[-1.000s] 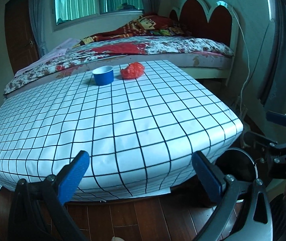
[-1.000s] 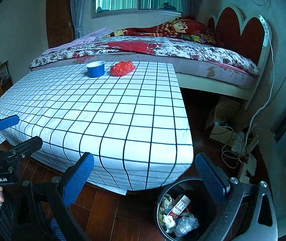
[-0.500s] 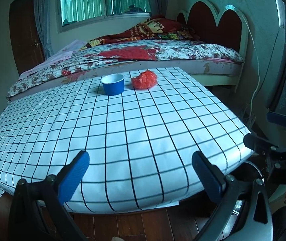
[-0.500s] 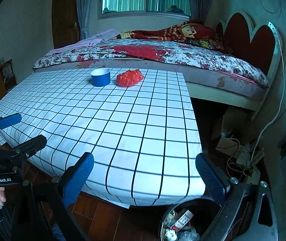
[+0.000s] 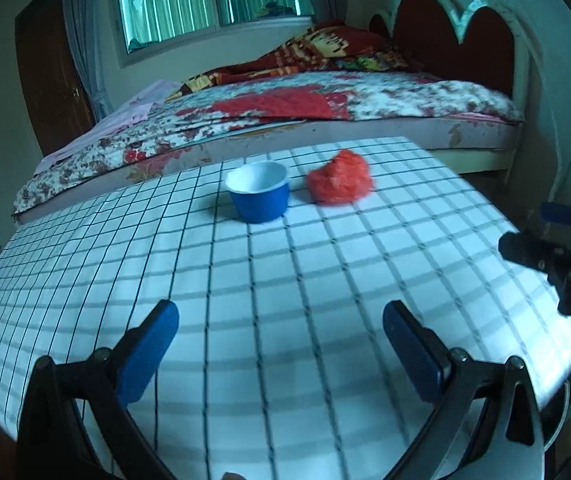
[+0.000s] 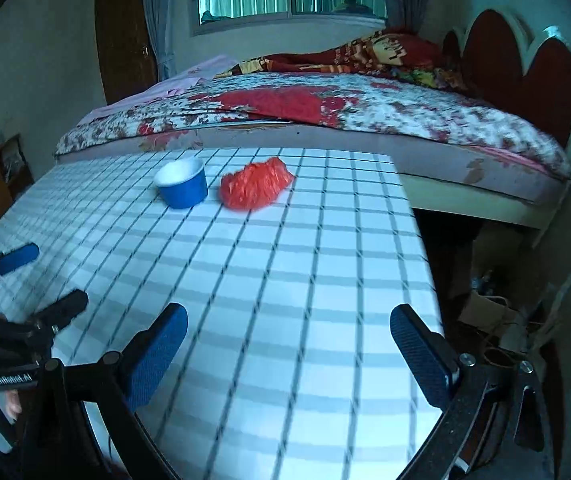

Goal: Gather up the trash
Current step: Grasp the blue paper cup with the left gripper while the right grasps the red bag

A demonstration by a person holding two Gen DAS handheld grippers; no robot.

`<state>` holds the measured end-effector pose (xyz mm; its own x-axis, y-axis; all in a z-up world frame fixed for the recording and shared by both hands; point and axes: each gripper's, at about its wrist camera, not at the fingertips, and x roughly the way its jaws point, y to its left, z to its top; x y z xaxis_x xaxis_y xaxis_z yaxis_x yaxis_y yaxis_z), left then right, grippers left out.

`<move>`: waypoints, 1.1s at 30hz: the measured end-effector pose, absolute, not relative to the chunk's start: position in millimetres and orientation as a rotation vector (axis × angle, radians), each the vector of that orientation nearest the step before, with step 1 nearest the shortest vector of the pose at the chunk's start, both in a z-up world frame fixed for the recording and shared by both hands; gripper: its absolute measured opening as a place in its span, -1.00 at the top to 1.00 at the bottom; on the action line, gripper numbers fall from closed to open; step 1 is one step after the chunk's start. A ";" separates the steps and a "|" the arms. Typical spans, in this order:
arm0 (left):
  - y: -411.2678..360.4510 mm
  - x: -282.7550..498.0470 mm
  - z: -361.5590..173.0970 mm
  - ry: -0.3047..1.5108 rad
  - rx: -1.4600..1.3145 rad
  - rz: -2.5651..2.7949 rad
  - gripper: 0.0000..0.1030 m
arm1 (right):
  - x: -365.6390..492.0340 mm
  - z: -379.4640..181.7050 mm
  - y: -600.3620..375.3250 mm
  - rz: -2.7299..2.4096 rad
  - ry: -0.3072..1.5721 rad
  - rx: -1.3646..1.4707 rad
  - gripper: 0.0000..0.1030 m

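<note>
Checked bench [image 5: 285, 280] is now closed in on by both wide-open, empty tongs [image 5: 281, 344] [image 6: 289, 344], the blue cup [image 5: 259, 196] and red wad [image 5: 339, 182] near its far edge brought closer for collection.

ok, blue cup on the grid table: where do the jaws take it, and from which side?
Grip the blue cup across its side walls just under the rim, coming from the near table edge. It stands upright, mouth open, with bare cloth in front. The red crumpled bag lies close on its right, so the left gripper, jaws open, likely has the cleaner line.
</note>
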<state>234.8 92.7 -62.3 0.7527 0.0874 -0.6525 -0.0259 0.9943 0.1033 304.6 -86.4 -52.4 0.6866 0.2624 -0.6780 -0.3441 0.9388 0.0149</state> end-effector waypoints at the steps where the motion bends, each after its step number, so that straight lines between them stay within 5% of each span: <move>1: 99.5 248.5 -66.0 0.731 0.078 0.063 -0.96 | 318.8 -54.6 -79.9 0.352 0.748 -0.118 -0.98; 5: 115.9 301.9 -79.3 0.762 0.043 0.052 -0.75 | 372.0 -64.9 -55.7 0.364 0.778 -0.125 -0.98; 14: 119.7 386.2 -96.4 0.780 -0.009 0.022 -0.75 | 438.7 -81.8 -38.0 0.426 0.829 -0.165 -0.98; 21: 121.5 417.5 -107.4 0.820 -0.016 0.008 -0.49 | 453.8 -82.7 -27.1 0.473 0.830 -0.163 -0.98; 27: 136.0 410.9 -102.3 0.796 0.001 0.016 -0.48 | 473.3 -89.5 -4.1 0.488 0.838 -0.139 -0.97; 30: 141.8 406.1 -102.1 0.801 0.036 0.039 -0.48 | 487.4 -100.6 10.1 0.487 0.878 -0.110 -0.84; 33: 144.3 404.3 -102.3 0.813 0.040 0.042 -0.48 | 495.0 -110.5 18.8 0.474 0.905 -0.107 -0.46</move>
